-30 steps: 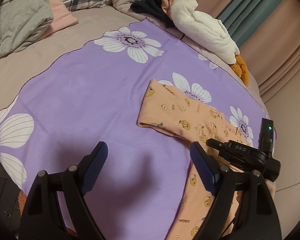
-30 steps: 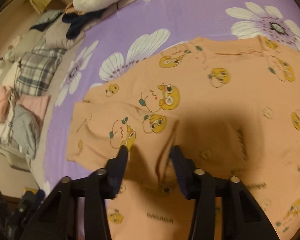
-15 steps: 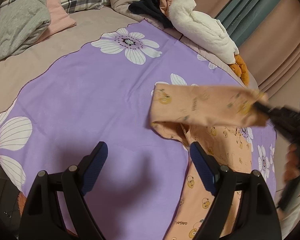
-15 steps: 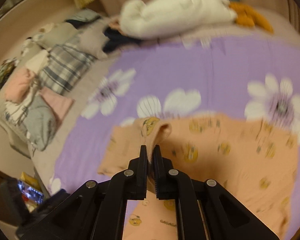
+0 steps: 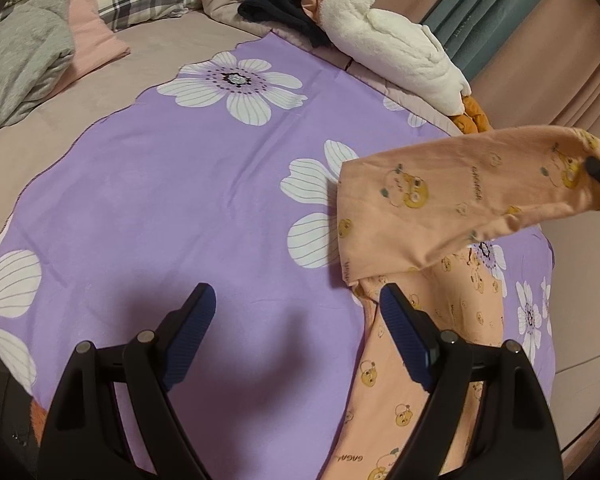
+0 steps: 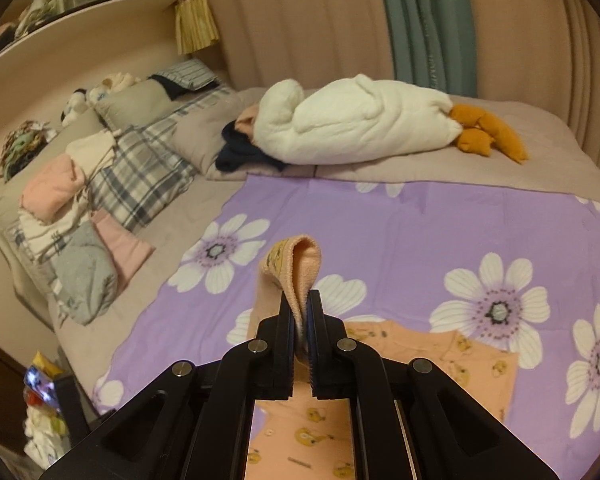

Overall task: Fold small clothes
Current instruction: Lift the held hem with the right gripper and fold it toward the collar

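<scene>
- Pinkish-beige bed [image 6: 440,168] fills both views, with a purple sheet [image 5: 172,184] printed with white daisies spread over its near part; curtains hang behind it.
- At the far left lies a heap of folded clothes and pillows [image 6: 112,184]; how many pieces it holds cannot be counted, as they overlap and blur toward the edge.
- Left gripper [image 5: 298,332] hangs over bare purple sheet with its two blue-padded fingers [image 5: 188,332] spread wide and nothing between them.
- One peach garment [image 5: 440,364] with yellow cartoon prints lies on the sheet at the right; its lower part runs behind the left gripper's right-hand finger and is cut off at the bottom edge of the left wrist view.
- One sleeve of it [image 5: 460,196] is lifted clear of the sheet and stretches up and to the right.
- Right gripper [image 6: 300,320] has its fingers pinched tight on the sleeve's cuff [image 6: 296,268], which sticks up in a fold above the tips; in the left wrist view only a dark tip of this gripper shows at the right edge.
- Behind, one white plush duck [image 6: 352,124] with orange feet lies along the bed's far side, a dark garment [image 6: 240,152] bunched at its head.
</scene>
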Demonstrator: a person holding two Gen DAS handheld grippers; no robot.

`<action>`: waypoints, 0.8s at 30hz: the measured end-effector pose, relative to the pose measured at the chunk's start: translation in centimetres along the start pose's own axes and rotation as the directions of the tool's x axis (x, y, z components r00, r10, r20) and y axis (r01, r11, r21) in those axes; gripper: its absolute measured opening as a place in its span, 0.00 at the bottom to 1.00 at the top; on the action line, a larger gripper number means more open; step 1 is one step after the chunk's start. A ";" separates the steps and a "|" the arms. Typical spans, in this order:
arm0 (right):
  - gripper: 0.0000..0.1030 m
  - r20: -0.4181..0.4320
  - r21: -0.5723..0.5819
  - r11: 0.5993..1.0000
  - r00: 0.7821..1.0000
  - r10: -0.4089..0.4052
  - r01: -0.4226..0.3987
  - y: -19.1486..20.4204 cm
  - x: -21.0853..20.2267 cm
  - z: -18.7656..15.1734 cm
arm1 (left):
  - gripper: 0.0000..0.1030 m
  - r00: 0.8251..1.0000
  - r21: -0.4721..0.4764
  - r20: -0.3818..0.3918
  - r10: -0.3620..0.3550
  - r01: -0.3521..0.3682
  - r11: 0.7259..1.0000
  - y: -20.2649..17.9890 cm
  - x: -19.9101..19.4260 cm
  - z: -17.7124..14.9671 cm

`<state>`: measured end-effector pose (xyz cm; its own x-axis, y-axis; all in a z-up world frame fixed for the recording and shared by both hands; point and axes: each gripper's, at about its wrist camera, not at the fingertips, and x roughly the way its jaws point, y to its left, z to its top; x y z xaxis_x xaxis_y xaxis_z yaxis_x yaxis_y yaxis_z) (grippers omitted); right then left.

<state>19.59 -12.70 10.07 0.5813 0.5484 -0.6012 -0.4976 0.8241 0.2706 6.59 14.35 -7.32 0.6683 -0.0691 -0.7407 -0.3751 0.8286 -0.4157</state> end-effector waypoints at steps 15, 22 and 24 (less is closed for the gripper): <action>0.07 -0.002 0.136 0.978 0.987 -0.161 0.160 -7.7 -2.2 -1.8 | 0.79 0.998 0.053 -0.055 -0.023 0.026 0.998 -4.1 4.7 2.8; 0.07 -0.054 0.175 0.962 0.977 -0.204 0.210 -10.7 -1.2 -3.2 | 0.75 0.994 0.124 -0.106 0.020 -0.007 0.992 -6.6 7.9 2.5; 0.07 -0.067 0.191 0.957 0.976 -0.208 0.217 -11.5 -1.1 -3.6 | 0.74 0.992 0.145 -0.123 0.032 -0.014 0.989 -7.3 8.8 2.3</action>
<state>22.38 -23.27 4.90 0.6281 0.3539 -0.6930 -0.2270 0.9352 0.2718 16.64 8.98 -9.57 0.5716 -0.1104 -0.8131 -0.2877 0.9011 -0.3245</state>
